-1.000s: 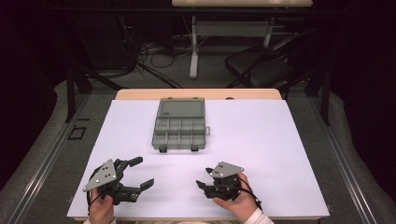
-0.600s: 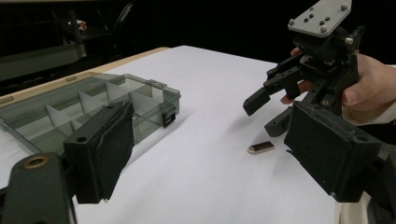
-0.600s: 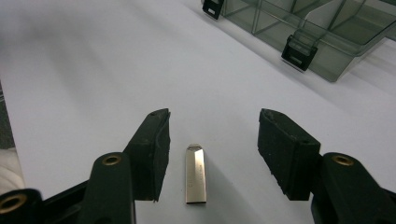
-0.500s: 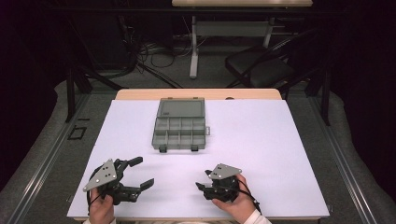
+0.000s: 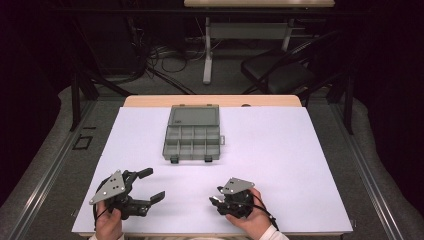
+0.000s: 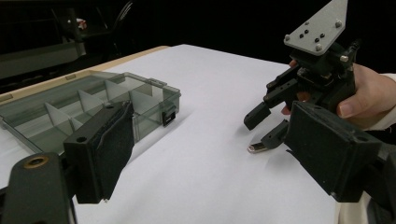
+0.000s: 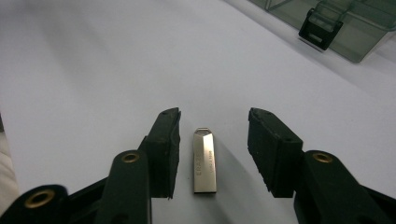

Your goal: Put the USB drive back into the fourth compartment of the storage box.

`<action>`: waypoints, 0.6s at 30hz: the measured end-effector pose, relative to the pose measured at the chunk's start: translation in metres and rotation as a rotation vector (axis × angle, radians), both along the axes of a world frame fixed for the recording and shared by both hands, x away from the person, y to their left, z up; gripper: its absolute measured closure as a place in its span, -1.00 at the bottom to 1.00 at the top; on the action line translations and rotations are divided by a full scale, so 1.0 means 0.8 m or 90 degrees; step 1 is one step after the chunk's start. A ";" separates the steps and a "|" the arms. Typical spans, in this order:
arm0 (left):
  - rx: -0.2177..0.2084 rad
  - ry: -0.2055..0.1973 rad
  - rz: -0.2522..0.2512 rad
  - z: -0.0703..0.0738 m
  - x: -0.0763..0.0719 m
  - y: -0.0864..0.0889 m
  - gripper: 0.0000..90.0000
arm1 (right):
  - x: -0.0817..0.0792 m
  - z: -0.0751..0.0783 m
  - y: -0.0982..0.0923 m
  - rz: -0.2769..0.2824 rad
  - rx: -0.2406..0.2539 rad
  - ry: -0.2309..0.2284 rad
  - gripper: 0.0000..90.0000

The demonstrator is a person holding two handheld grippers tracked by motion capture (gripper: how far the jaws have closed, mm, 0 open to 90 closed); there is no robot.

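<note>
A small silver USB stick (image 7: 205,161) lies flat on the white sheet (image 5: 280,150), also seen as the stick (image 6: 258,148) in the left gripper view. My right gripper (image 7: 215,116) sits low over it with a jaw on each side; the jaws have just been closing and the pads are still clear of the stick. In the high view the right gripper (image 5: 215,196) is at the near middle. My left gripper (image 5: 154,184) rests at the near left, open and with nothing between its jaws. A grey compartment box (image 5: 192,135) stands open beyond both.
The box (image 6: 93,102) has its lid folded back and two black latches facing me. The table's wooden far edge (image 5: 212,100) shows behind the sheet. Beyond it are a black chair (image 5: 285,75), a desk leg (image 5: 207,55) and floor cables.
The right gripper's jaws stand a little narrower than before. Both hands keep their places.
</note>
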State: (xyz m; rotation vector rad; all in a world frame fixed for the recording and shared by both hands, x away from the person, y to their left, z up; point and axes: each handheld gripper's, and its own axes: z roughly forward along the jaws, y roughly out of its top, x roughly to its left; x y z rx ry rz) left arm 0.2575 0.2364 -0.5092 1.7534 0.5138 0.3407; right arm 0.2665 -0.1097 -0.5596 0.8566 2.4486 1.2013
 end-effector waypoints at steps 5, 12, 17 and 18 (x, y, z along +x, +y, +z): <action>-0.001 0.001 0.000 0.000 0.000 0.000 -0.65 | 0.000 -0.002 0.000 0.000 -0.002 0.008 0.39; -0.001 0.002 -0.001 0.000 0.000 0.000 -0.65 | 0.000 -0.005 0.000 0.003 -0.001 0.011 0.53; -0.001 0.003 -0.001 0.000 0.001 0.000 -0.65 | -0.001 -0.007 0.002 0.009 -0.006 0.014 0.60; -0.001 0.003 -0.001 -0.001 0.001 0.000 -0.65 | -0.001 -0.008 0.002 0.008 -0.007 0.015 0.60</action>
